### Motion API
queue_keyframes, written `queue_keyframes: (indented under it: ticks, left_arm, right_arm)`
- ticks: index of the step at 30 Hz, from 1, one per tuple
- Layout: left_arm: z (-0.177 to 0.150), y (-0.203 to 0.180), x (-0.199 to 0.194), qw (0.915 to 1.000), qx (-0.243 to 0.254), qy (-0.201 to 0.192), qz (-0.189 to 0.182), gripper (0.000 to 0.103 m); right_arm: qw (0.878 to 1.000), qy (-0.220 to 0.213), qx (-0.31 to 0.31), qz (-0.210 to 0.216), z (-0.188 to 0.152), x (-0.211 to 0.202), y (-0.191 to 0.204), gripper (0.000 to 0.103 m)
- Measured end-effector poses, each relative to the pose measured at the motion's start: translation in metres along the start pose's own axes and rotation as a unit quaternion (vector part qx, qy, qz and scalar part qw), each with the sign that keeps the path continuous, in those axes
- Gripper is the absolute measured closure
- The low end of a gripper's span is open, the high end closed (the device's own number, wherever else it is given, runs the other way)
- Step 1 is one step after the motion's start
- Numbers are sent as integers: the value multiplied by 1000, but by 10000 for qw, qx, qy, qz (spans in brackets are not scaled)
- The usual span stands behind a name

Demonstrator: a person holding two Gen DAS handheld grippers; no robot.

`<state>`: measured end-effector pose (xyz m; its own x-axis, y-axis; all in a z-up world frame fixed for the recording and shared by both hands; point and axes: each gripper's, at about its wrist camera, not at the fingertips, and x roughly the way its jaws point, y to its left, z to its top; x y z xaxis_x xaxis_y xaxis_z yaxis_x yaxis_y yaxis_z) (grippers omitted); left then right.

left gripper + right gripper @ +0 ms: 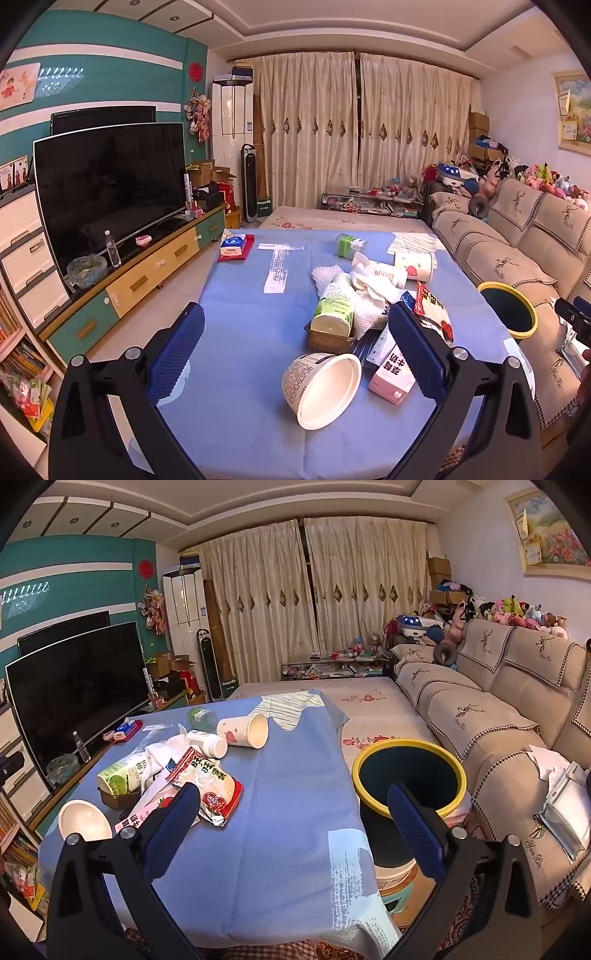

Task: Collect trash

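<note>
The trash lies in a loose heap on the blue-covered tabletop (240, 369), right of centre in the left wrist view and left of centre in the right wrist view. A white paper bowl (322, 390) lies on its side at the near edge of the heap, its mouth turned toward the camera and to the right. A green-and-white bottle (334, 304) lies with its long axis running away from the camera, base nearest, resting in a small brown basket (327, 338). A pink carton (393, 373) with Chinese characters lies flat beside the bowl. A red-and-white snack bag (210, 786) printed with Chinese characters lies flat, long axis diagonal. A white paper cup (243, 731) with a red heart lies on its side, mouth opening right. The yellow-rimmed bin (408, 775) stands upright just beside the tabletop's right edge; only the right wrist view shows its full opening. Only the left wrist view shows the blue tissue pack (233, 244), lettering too small to read. Left gripper (295, 343) jaws stand wide apart, empty, above the bowl. Right gripper (293, 816) jaws stand wide apart, empty.
</note>
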<state>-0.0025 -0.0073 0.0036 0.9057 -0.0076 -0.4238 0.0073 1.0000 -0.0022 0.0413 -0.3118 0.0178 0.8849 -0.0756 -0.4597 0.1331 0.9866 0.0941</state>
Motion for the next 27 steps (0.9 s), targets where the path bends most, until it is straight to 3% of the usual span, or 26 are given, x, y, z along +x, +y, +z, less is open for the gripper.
queue_keyframes:
  ticks: [18,27]
  left_arm:
    - [-3,-2,9,9999,54,88,-54,5]
    - [-5,-4,12,9999,66,118,-58,5]
  right_arm:
    - [10000,42,22,-4,-16,12,-4,6]
    - [10000,59,52,-22,-3,10,-1,6]
